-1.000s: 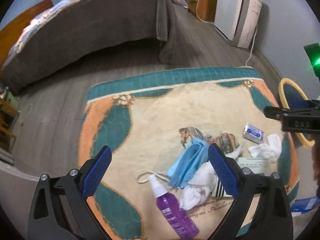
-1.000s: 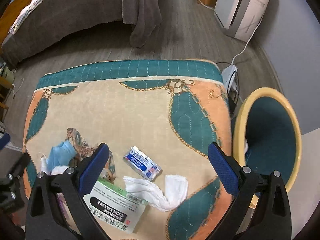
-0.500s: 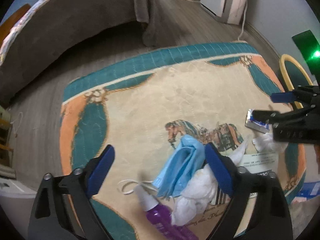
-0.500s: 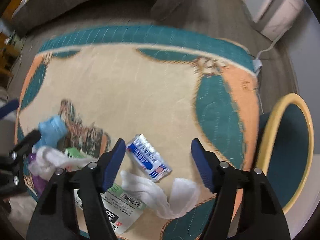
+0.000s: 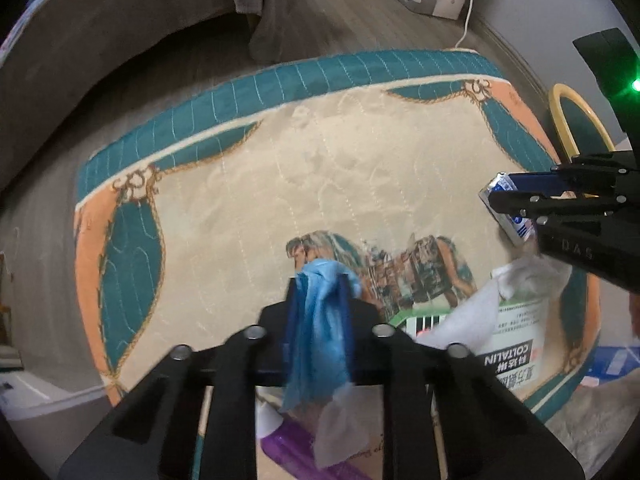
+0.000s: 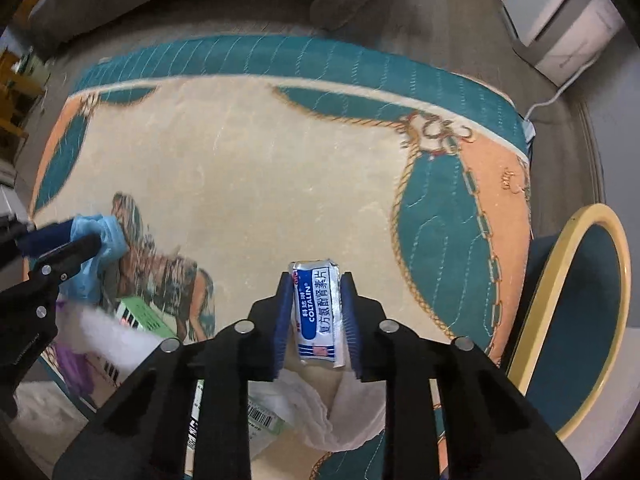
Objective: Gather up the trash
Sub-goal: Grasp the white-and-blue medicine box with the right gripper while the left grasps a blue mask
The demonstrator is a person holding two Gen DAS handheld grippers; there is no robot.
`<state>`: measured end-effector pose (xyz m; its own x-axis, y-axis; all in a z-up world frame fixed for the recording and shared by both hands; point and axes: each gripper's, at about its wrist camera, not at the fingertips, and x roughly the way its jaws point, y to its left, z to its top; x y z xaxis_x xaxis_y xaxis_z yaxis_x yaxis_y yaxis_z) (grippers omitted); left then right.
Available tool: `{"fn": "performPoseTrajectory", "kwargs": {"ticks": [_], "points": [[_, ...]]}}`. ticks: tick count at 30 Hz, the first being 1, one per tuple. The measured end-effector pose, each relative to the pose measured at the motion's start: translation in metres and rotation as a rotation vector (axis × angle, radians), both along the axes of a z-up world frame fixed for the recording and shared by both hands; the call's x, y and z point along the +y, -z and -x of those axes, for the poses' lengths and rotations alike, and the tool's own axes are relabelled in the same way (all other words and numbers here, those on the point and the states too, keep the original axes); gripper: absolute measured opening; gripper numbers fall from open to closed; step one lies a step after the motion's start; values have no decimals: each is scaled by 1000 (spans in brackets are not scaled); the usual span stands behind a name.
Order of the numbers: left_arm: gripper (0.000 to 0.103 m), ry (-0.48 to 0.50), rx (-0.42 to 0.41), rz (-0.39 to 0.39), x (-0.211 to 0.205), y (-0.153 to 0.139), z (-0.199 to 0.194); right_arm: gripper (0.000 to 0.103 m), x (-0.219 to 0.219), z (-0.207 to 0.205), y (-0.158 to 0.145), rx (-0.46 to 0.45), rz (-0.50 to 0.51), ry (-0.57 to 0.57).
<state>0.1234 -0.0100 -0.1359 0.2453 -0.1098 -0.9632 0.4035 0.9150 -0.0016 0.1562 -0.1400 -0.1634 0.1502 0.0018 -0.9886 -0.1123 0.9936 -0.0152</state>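
Note:
On the quilted table cover [image 6: 280, 160], my left gripper [image 5: 320, 280] has its jaws closing, with both pads pressed on a crumpled blue face mask [image 5: 320, 332]. My right gripper [image 6: 316, 280] points down with its jaws closing, and its pads pinch a silver and blue pill packet [image 6: 318, 312]. A white tissue [image 6: 352, 412] lies just under the right gripper. Beside the mask lie another tissue [image 5: 472, 312], a green and white medicine box [image 5: 516, 344] and a purple spray bottle [image 5: 296, 452]. The left wrist view shows the right gripper [image 5: 508, 192] at the right edge.
A teal bin with a yellow rim [image 6: 544, 304] stands on the floor just right of the table. A bed with a grey cover [image 5: 120, 40] lies beyond the table. A white appliance [image 6: 560, 20] with a cable stands at the back right.
Both grippers came down to the table and went from wide open to closed. The left one took hold of the blue mask and the right one took hold of the pill packet.

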Motion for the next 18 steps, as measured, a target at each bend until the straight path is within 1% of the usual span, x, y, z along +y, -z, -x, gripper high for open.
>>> {"fn": "performPoseTrajectory", "kwargs": {"ticks": [1, 4, 8, 12, 14, 18], "points": [[10, 1, -10, 2, 0, -2, 0, 22, -5, -2, -2, -7, -1, 10], [9, -8, -81, -3, 2, -18, 0, 22, -14, -3, -10, -37, -13, 41], [8, -28, -240, 8, 5, -53, 3, 22, -30, -8, -34, -121, -35, 110], [8, -50, -348, 54, 7, -83, 3, 22, -44, -15, -58, -203, -42, 152], [8, -50, -389, 81, 6, -96, 4, 22, -48, -12, -68, -235, -44, 166], [8, -57, -425, 134, -3, -118, 12, 22, -43, 5, -84, -265, -53, 175]]}}
